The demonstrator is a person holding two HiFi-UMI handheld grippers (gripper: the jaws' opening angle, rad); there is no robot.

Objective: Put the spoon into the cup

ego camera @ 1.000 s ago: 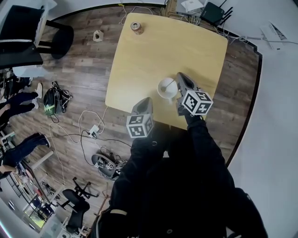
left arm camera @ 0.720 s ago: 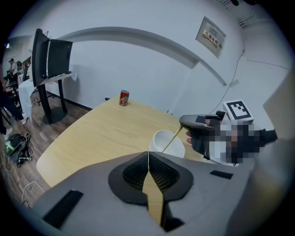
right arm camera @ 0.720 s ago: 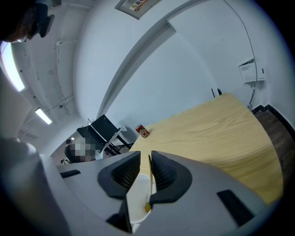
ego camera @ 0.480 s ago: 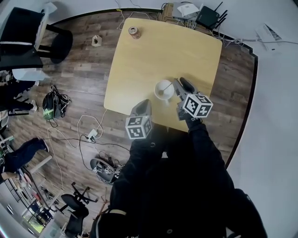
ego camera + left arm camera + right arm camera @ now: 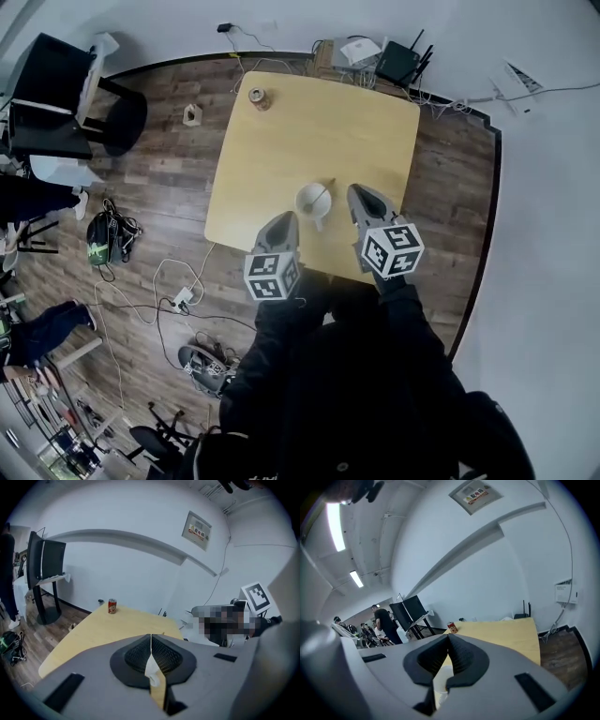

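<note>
A white cup point(image 5: 312, 200) stands near the front edge of the yellow table point(image 5: 281, 141). A spoon point(image 5: 323, 192) leans inside it, handle pointing up to the far right. My left gripper point(image 5: 284, 223) hovers just in front of and left of the cup, jaws shut and empty. My right gripper point(image 5: 358, 195) hangs to the right of the cup, jaws shut with nothing in them. In the right gripper view the cup point(image 5: 440, 679) shows below the shut jaws point(image 5: 449, 637). In the left gripper view the jaws point(image 5: 151, 637) meet, with a bit of white cup point(image 5: 152, 670) behind them.
A red can point(image 5: 256, 96) stands at the table's far left corner, also the can point(image 5: 112, 606) in the left gripper view. A black chair point(image 5: 56, 94), cables point(image 5: 178, 281) and bags lie on the wooden floor to the left. A router point(image 5: 398, 61) sits beyond the table.
Both grippers have risen and pulled back from the cup. The right gripper let go of the spoon, which now rests in the cup, and its jaws have shut again.
</note>
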